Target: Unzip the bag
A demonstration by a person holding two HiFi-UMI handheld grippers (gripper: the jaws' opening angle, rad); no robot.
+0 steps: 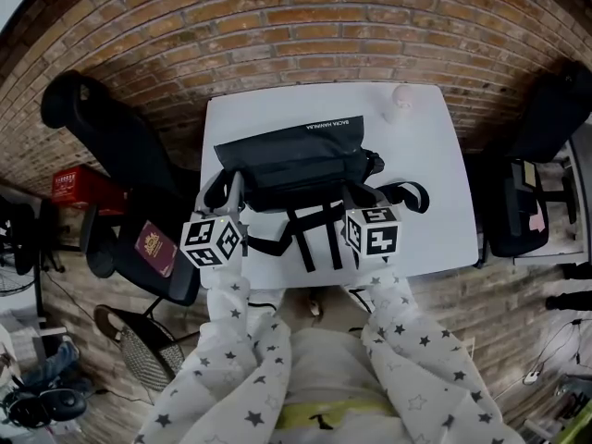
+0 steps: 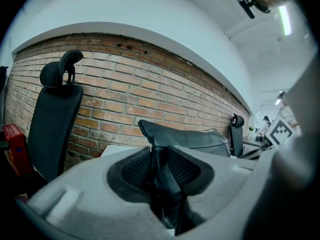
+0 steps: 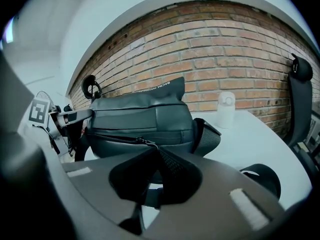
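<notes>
A black bag [image 1: 296, 160] lies on the white table [image 1: 435, 220], with its straps [image 1: 319, 234] hanging over the near edge. My left gripper [image 1: 236, 191] is at the bag's near left corner. In the left gripper view this gripper [image 2: 161, 174] is shut on a fold of the bag's black fabric [image 2: 162, 159]. My right gripper [image 1: 356, 197] is at the bag's near right side. In the right gripper view the right gripper [image 3: 155, 156] has its pads closed on the zipper pull [image 3: 141, 142], at the end of a zipper line across the bag's front [image 3: 140, 119].
A small white bottle [image 1: 402, 98] stands at the table's far right corner. Black office chairs flank the table on the left [image 1: 111, 128] and right [image 1: 546, 118]. A red box [image 1: 79, 188] sits on the floor at the left, and a brick wall runs behind.
</notes>
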